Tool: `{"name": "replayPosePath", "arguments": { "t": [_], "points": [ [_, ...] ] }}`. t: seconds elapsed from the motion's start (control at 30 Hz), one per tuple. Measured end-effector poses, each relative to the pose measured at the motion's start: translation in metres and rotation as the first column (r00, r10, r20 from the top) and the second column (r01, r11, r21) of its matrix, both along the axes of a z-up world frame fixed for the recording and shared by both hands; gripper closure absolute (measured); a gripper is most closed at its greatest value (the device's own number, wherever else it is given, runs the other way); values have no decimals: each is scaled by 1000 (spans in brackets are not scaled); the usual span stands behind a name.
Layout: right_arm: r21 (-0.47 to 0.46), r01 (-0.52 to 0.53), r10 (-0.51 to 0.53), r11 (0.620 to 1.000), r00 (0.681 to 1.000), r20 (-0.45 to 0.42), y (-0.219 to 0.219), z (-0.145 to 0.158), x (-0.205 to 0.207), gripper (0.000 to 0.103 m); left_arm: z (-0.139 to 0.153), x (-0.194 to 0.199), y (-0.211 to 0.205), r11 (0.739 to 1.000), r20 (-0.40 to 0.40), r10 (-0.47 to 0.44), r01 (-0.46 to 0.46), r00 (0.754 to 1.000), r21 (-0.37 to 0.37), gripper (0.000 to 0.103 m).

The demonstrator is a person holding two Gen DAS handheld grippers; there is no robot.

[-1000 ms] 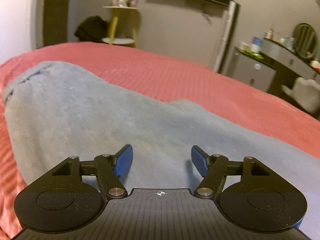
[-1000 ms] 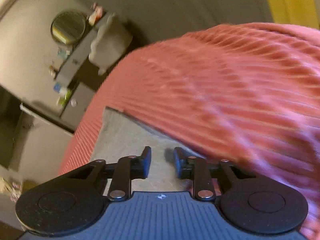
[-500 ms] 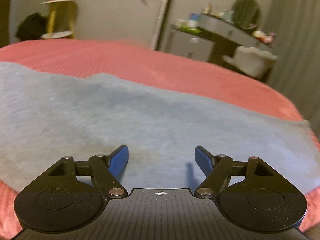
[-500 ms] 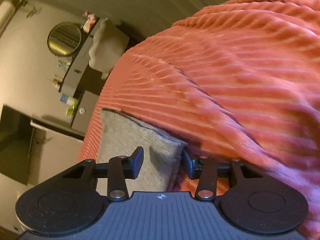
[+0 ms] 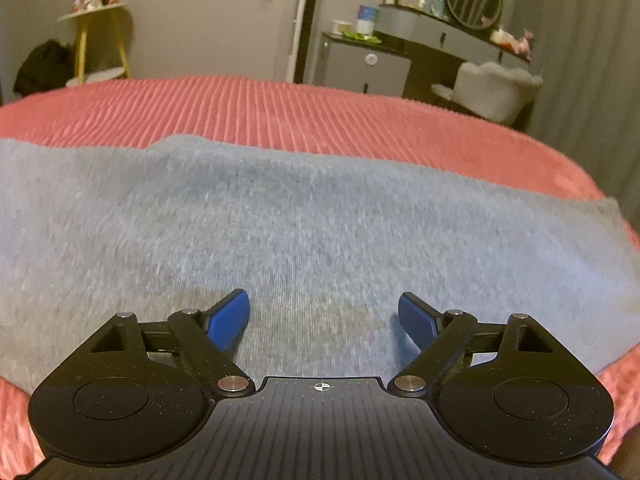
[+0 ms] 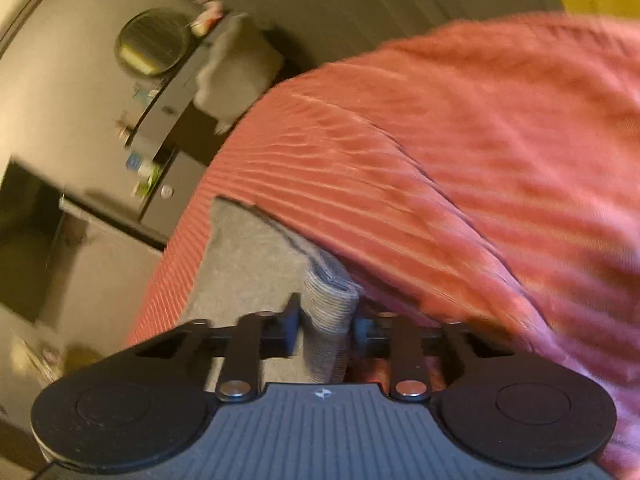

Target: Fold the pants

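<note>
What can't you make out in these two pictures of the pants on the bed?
- Left wrist view: the pants run off the left edge; the waistband is not seen.
- Right wrist view: motion blur smears the bedspread; the right tool body hides how much cuff it pinches.

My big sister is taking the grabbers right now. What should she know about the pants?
Left gripper: open, fingers spread over the middle of the grey pants, holding nothing.
Right gripper: shut on the pants' ribbed cuff, which is bunched up between its fingers.
The pants lie spread flat on the red ribbed bedspread.
Done: the cuff end is gripped.
Left: no fold shows in these views. Probably carry the cuff across to fold the pants over, with the left gripper helping to steady or smooth the cloth.
</note>
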State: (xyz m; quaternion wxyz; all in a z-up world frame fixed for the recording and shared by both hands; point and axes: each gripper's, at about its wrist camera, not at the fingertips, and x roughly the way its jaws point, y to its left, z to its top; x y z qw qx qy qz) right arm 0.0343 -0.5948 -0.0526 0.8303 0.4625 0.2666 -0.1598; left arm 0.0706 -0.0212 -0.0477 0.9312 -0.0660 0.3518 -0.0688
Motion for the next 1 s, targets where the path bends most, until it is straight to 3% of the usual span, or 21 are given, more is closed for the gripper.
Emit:
{"name": "replayPosePath", "arguments": {
  "t": [0.1, 0.17, 0.3, 0.33, 0.37, 0.47, 0.5, 0.57, 0.6, 0.67, 0.7, 0.73, 0.8, 0.93, 1.0],
  "points": [
    [-47, -25, 26, 999, 999, 22, 7, 11, 2, 83, 0, 1, 5, 999, -7, 11, -11, 1000, -37, 15],
    [-63, -30, 29, 998, 1000, -5, 8, 11, 5, 70, 1, 1, 5, 999, -9, 11, -11, 1000, -38, 15],
    [-25, -30, 29, 999, 999, -32, 7, 2, 10, 66, 1, 1, 5, 999, -12, 11, -11, 1000, -42, 15],
    [-26, -25, 24, 999, 999, -43, 7, 1, 11, 68, 1, 1, 6, 999, -12, 13, -13, 1000, -49, 15],
    [-31, -21, 19, 999, 998, -60, 7, 0, 12, 78, 1, 1, 7, 998, -14, 15, -16, 1000, -58, 15],
    [-89, -19, 10, 996, 995, -104, 16, 11, 15, 87, 2, 2, 12, 995, -16, 23, -25, 1000, -94, 15],
    [-129, -29, 15, 991, 994, -108, 23, 19, 18, 88, 2, 2, 14, 994, -17, 26, -28, 1000, -105, 15],
    [-297, -86, 50, 951, 991, -127, 51, 49, 27, 89, 4, 2, 17, 991, -14, 36, -38, 999, -125, 16],
    [-406, -125, 78, 905, 988, -131, 72, 66, 32, 89, 5, 2, 20, 989, -8, 42, -43, 999, -139, 17],
    [-643, -229, 210, 731, 972, -108, 134, 103, 37, 91, 9, 2, 26, 985, 5, 65, -63, 998, -161, 18],
    [-705, -282, 299, 651, 949, -103, 164, 115, 38, 91, 11, 2, 29, 981, 10, 80, -77, 997, -176, 19],
    [-747, -345, 405, 569, 908, -110, 197, 125, 38, 91, 12, 2, 32, 978, 12, 91, -87, 996, -191, 19],
    [-764, -445, 551, 467, 823, -142, 250, 128, 37, 91, 15, 1, 43, 963, 7, 121, -116, 993, -243, 20],
    [-726, -645, 765, 240, 586, -267, 341, 89, 30, 90, 18, -3, 56, 947, 10, 147, -137, 989, -292, 20],
    [-633, -748, 805, 202, 495, -328, 366, 59, 31, 84, 16, -2, 57, 946, 1, 137, -131, 991, -295, 20]
  ]
}}
